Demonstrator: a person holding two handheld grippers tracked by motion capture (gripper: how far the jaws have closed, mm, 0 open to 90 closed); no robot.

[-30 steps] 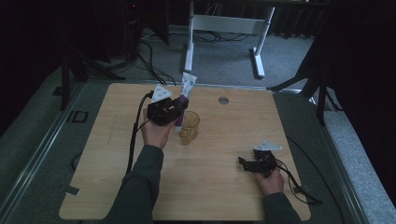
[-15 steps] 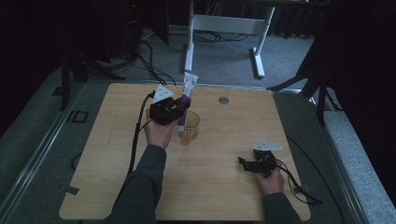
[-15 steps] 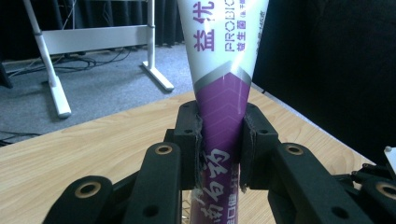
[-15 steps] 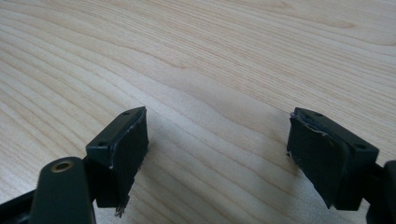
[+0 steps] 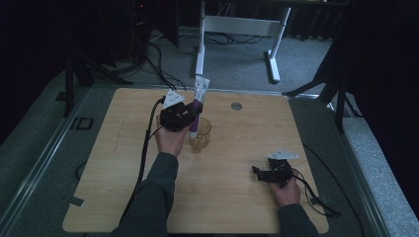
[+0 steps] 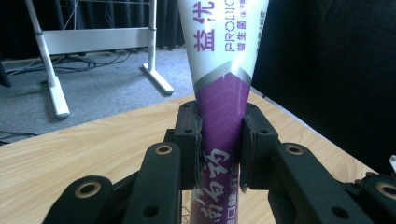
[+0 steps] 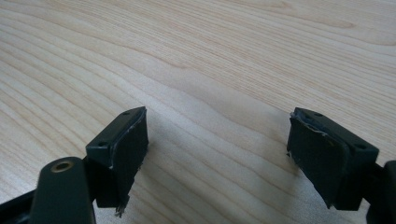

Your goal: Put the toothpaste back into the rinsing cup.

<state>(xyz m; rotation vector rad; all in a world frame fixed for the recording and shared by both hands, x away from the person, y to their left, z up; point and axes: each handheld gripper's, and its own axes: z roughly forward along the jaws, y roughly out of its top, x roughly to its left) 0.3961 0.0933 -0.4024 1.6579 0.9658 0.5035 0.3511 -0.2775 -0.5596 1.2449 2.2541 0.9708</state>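
Observation:
A white and purple toothpaste tube (image 5: pixel 198 101) stands nearly upright, its lower end inside a clear glass cup (image 5: pixel 199 135) on the wooden table (image 5: pixel 118 163). My left gripper (image 5: pixel 190 114) is shut on the tube's purple part, just above the cup's rim. In the left gripper view both pads (image 6: pixel 192 142) press the tube (image 6: pixel 223 84) from either side. My right gripper (image 5: pixel 257 171) rests low over the table near its front right, open, with nothing between its jaws. In the right gripper view its pads (image 7: pixel 126 144) stand wide apart over bare wood.
A small round grommet (image 5: pixel 236 105) sits in the table near its far edge. Cables trail from both grippers across the table. A white frame stand (image 5: pixel 237 29) is on the carpeted floor beyond the table.
The left gripper has lowered the tube a little further into the cup. The right gripper has stayed where it was.

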